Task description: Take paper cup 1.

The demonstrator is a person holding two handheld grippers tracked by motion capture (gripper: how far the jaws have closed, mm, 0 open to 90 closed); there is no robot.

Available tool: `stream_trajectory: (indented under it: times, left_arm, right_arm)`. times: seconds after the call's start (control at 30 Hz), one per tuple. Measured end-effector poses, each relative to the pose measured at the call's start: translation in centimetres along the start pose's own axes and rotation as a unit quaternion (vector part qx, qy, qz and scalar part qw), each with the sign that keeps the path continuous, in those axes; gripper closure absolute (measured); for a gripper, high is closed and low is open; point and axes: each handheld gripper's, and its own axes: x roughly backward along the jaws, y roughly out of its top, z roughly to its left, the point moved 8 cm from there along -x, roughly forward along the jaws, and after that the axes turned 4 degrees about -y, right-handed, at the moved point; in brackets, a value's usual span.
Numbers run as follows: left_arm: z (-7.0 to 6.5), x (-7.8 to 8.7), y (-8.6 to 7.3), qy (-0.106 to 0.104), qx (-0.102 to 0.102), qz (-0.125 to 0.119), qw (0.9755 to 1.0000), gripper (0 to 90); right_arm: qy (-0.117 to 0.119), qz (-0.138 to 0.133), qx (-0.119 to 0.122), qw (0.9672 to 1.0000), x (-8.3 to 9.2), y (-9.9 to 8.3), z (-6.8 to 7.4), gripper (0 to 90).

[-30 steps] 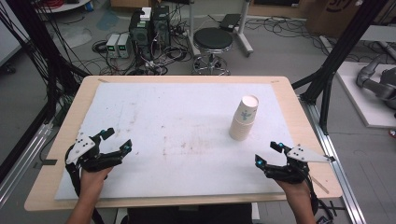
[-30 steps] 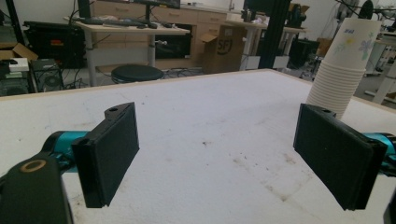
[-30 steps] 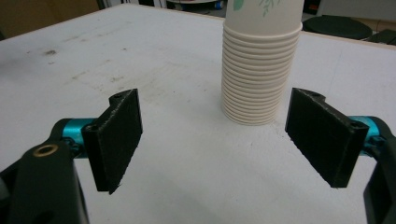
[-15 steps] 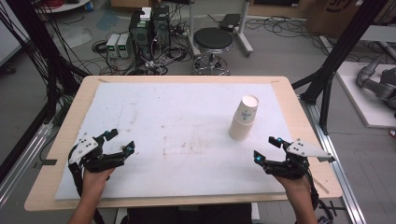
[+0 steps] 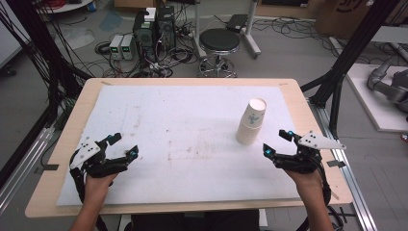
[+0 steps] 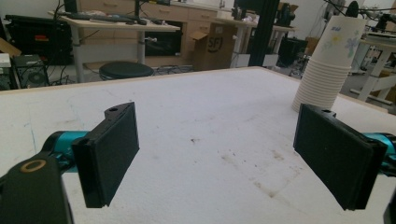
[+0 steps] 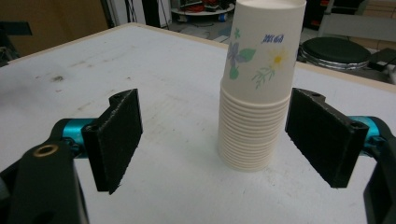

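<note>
The surface (image 5: pixel 308 120) is a pale wooden top, nearly all of it covered by a white sheet (image 5: pixel 183 125) that carries faint brown stains around its middle. Beyond the far edge, at 12 o'clock in the high view, a round black stool (image 5: pixel 219 41) stands on the grey floor among loose cables, with computer cases (image 5: pixel 153 26) just to its left at about 11 o'clock.

On the sheet, at roughly 2 o'clock from its centre, stands the stack of paper cups (image 5: pixel 251 121), upright, white with a flower print on the top cup, its many nested rims showing at the lower half in the right gripper view.

The left tongs (image 5: pixel 123 146) sit at 8 o'clock near the front edge, held in the person's left hand (image 5: pixel 96 185); its jaws stand wide apart with nothing between them but stained sheet. From the left gripper view the stack of cups shows far off at about 2 o'clock, well apart from these jaws.

The right tongs (image 5: pixel 276 142) sit at 4 o'clock, held in the right hand (image 5: pixel 308 180), a grey three-cornered plate (image 5: pixel 320 141) on top. Its jaws are also spread wide and grip nothing. In the right gripper view the stack stands ahead of the gap, nearer the right-hand jaw, apart from both pads; in the high view the tongs lie near the stack, at 5 o'clock from it.
</note>
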Motion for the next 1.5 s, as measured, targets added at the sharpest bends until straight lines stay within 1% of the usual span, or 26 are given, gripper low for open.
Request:
stream_trajectory:
  times: [0.13,0.17,0.2,0.33,0.37,0.4,0.5,0.57,0.7,0.87,1.0,1.17,1.23,1.37,1.4,1.5]
  left_arm:
    - [-0.1,-0.2,-0.1,-0.005,0.0,0.004,1.0,14.1]
    - [-0.1,-0.2,-0.1,-0.005,0.0,0.004,1.0,14.1]
    - [-0.2,-0.2,-0.1,-0.006,0.002,0.003,1.0,14.1]
    - [-0.2,-0.3,-0.2,-0.007,0.003,0.003,1.0,14.1]
    - [-0.2,-0.3,-0.2,-0.007,0.003,0.003,1.0,14.1]
    - [-0.1,-0.3,-0.2,-0.007,0.003,0.004,1.0,14.1]
    - [-0.1,-0.3,-0.2,-0.007,0.004,0.005,1.0,14.1]
    - [-0.1,-0.3,-0.2,-0.008,0.005,0.004,0.9999,14.1]
    - [-0.1,-0.3,-0.3,-0.008,0.004,0.006,0.9999,14.1]
    - [0.0,-0.3,-0.3,-0.005,0.006,0.005,1.0,14.1]
    - [0.0,-0.3,-0.3,-0.007,0.006,0.005,0.9999,14.1]
    - [0.0,-0.5,-0.4,-0.008,0.006,0.006,0.9999,14.1]
    - [-0.1,-0.6,-0.4,-0.01,0.006,0.007,0.9999,14.1]
    - [0.0,-0.6,-0.4,-0.009,0.007,0.007,0.9999,14.1]
    - [0.0,-0.6,-0.4,-0.009,0.007,0.008,0.9999,14.1]
    - [0.0,-0.6,-0.4,-0.008,0.007,0.008,0.9999,14.1]
  right_arm:
    - [-0.003,0.003,0.002,1.0,-0.6,1.1,-0.5,19.4]
    - [-0.003,0.003,0.002,1.0,-0.6,1.1,-0.5,19.4]
    - [-0.005,0.003,0.005,1.0,-1.0,1.7,-0.8,19.4]
    - [-0.006,0.008,0.004,0.9999,-1.8,2.6,-1.3,19.4]
    - [-0.006,0.008,0.004,0.9999,-1.8,2.6,-1.3,19.4]
    - [-0.006,0.01,0.004,0.9999,-2.3,3.2,-1.6,19.4]
    - [-0.011,0.013,0.0,0.9998,-3.1,3.8,-2.2,19.4]
    - [-0.017,0.014,-0.003,0.9998,-3.6,4.1,-2.6,19.4]
    - [-0.017,0.02,-0.004,0.9997,-4.6,4.7,-3.2,19.4]
    - [-0.024,0.031,-0.013,0.9991,-5.7,4.8,-3.9,19.4]
    - [-0.019,0.041,-0.014,0.9989,-6.4,4.8,-4.2,19.4]
    - [-0.012,0.05,-0.014,0.9986,-7.5,4.9,-4.1,19.4]
    - [-0.013,0.053,-0.009,0.9985,-8.0,5.0,-4.1,19.4]
    - [-0.013,0.061,-0.01,0.998,-8.9,5.0,-4.1,19.4]
    - [-0.009,0.064,-0.012,0.9979,-9.1,4.9,-4.0,19.4]
    - [-0.01,0.067,-0.009,0.9977,-9.7,4.8,-4.0,19.4]
